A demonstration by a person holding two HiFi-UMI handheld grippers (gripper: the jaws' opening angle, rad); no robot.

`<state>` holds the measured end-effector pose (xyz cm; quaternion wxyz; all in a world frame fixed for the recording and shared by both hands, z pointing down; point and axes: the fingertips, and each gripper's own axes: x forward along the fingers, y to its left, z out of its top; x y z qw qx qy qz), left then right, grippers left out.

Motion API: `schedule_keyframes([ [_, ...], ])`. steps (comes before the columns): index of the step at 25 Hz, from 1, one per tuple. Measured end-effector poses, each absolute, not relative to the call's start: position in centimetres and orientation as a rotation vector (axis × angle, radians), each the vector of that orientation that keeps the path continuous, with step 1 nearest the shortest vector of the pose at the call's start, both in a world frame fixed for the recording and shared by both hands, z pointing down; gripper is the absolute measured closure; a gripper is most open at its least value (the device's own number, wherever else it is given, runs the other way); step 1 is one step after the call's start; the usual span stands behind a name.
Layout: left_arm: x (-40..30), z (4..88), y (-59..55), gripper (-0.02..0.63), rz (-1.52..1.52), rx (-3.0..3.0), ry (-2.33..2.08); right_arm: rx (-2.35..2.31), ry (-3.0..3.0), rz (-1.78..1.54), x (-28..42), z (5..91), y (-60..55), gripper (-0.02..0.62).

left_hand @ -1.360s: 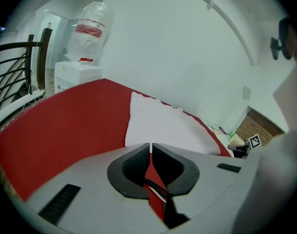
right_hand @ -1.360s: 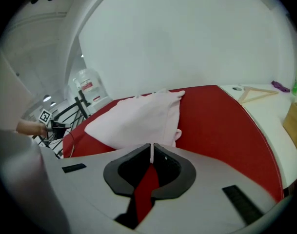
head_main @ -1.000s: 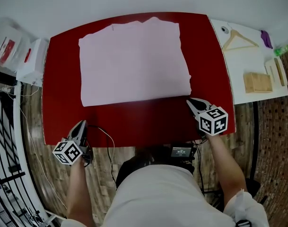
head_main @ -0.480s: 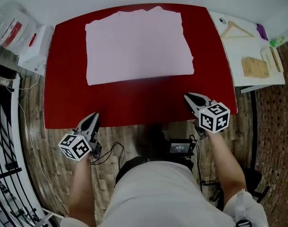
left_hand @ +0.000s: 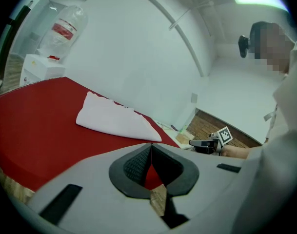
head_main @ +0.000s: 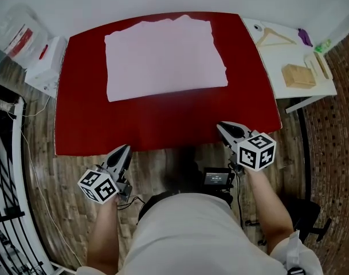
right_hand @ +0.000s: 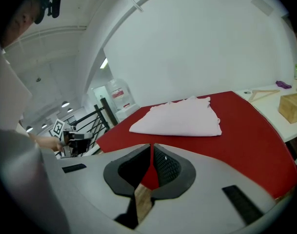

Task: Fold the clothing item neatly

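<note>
The folded pale pink garment (head_main: 163, 59) lies at 12 o'clock on the red table (head_main: 163, 128), while the left gripper (head_main: 124, 149) at 7 o'clock and right gripper (head_main: 222, 126) at 5, both closed and empty, have drawn back toward the person, so folding looks finished.

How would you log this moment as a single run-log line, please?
garment: folded, flat on red table | left gripper: shut, empty, at near edge | right gripper: shut, empty, at near edge
</note>
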<state>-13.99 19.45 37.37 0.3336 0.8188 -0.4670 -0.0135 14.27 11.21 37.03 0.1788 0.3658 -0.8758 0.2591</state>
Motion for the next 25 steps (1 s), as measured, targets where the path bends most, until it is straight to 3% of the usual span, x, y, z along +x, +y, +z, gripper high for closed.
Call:
schedule_keyframes([
  [25,-6.4,31.0,26.3,0.6,-0.044,2.315,-1.042,1.154,-2.51,0.61,15.6,31.5,19.2,0.571],
])
